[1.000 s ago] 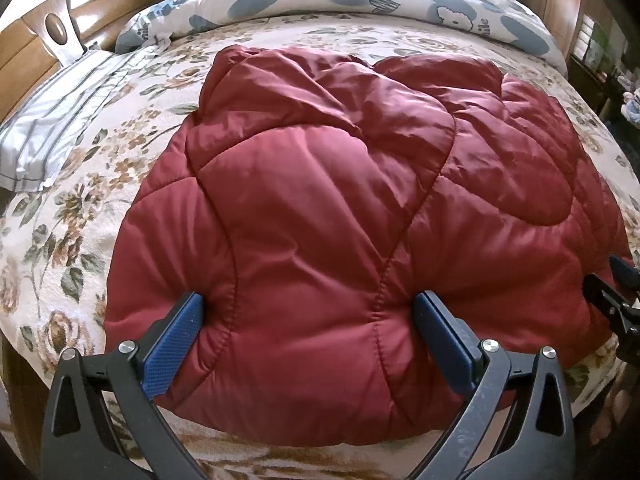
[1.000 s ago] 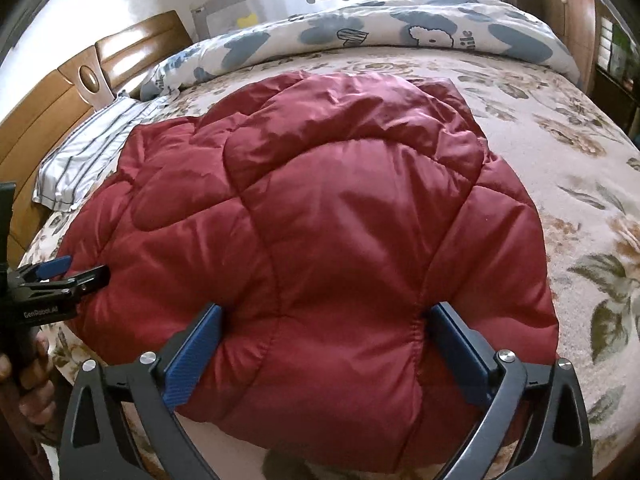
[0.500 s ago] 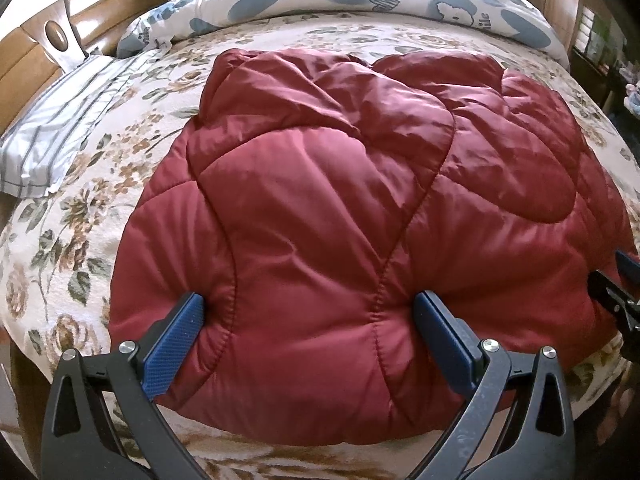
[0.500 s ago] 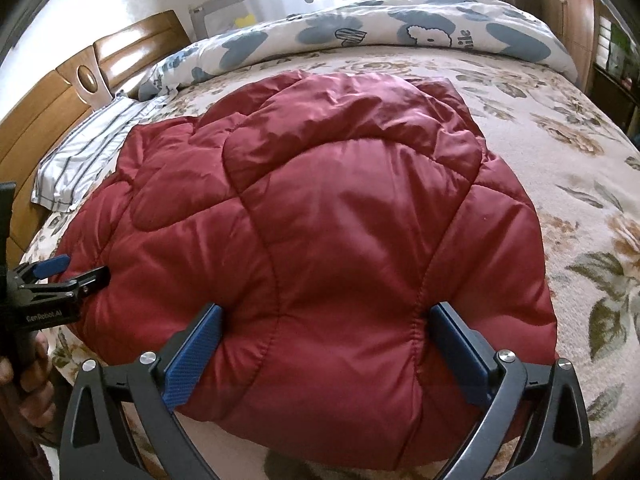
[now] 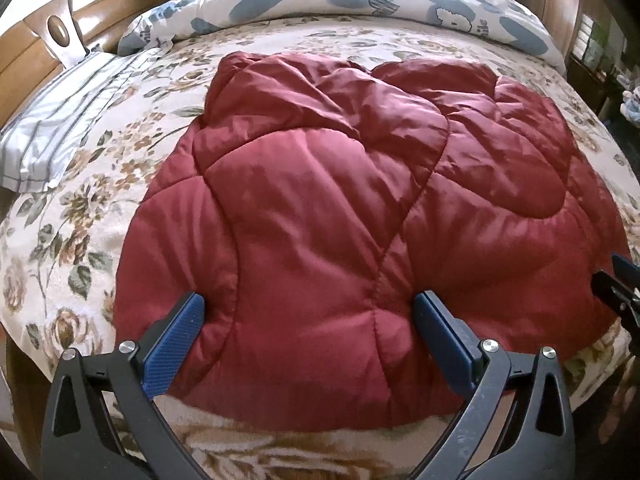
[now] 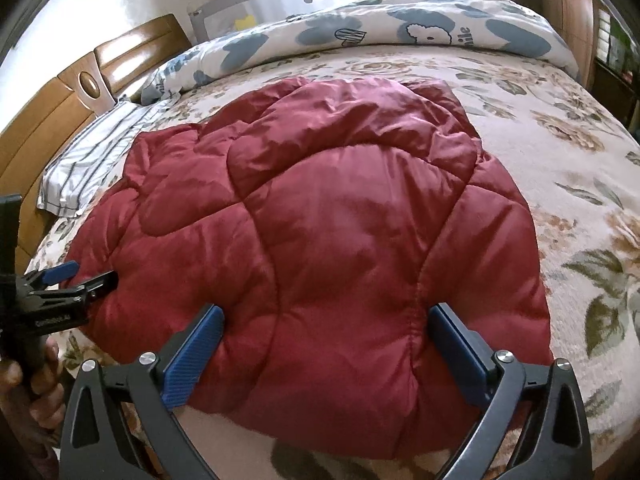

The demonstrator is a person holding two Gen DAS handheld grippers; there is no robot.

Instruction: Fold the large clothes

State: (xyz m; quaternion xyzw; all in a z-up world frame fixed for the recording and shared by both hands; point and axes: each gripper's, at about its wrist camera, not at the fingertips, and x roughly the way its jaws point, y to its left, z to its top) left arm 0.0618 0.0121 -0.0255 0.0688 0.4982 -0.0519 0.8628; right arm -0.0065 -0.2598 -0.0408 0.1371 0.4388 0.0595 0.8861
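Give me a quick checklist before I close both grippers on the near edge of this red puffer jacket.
1. Left gripper open: ok.
2. Right gripper open: ok.
3. Red jacket edge lies between each pair of fingers: ok.
4. Both grippers apart along the same near edge: ok.
5. Floral bedspread kept out of the pinch: cannot tell.
6. Far side of bed free for the fold: ok.

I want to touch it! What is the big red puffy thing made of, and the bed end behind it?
The red puffy coat looks like smooth, slightly shiny nylon-type cloth with soft filling: it gleams, wrinkles, and bulges between stitched lines. The headboard looks like varnished wood: orange-brown panels with glossy highlights.
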